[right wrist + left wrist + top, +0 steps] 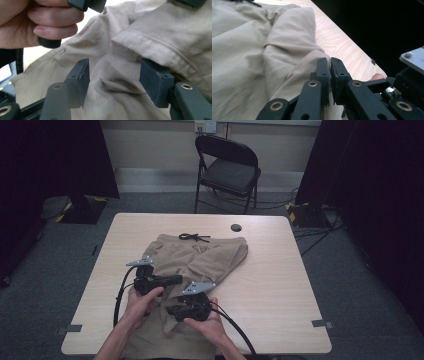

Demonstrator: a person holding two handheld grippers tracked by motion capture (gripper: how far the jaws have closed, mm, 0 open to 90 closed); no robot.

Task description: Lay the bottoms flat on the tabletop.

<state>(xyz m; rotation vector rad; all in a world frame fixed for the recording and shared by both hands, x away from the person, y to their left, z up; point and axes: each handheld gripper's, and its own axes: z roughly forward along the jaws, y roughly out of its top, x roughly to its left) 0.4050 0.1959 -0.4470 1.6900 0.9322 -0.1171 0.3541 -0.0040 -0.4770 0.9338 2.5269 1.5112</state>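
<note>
Tan shorts [200,257] lie crumpled on the light wooden table [280,285], their black drawstring [194,237] at the far end. My left gripper [176,279] sits over the middle of the shorts. In the left gripper view it [330,67] is shut, pinching a raised fold of the tan cloth [294,50]. My right gripper [175,311] is just nearer and to the right, low over the cloth. In the right gripper view it [112,75] stands open, with bunched fabric between the jaws and a stitched hem [150,47] just beyond. A hand [37,22] gripping the left gripper's handle shows at the top left.
A black folding chair [227,170] stands beyond the table's far edge. A dark round cable hole [236,227] sits near the far edge. Black curtains flank both sides, and cables lie on the floor at right [320,227]. Bare tabletop lies right of the shorts.
</note>
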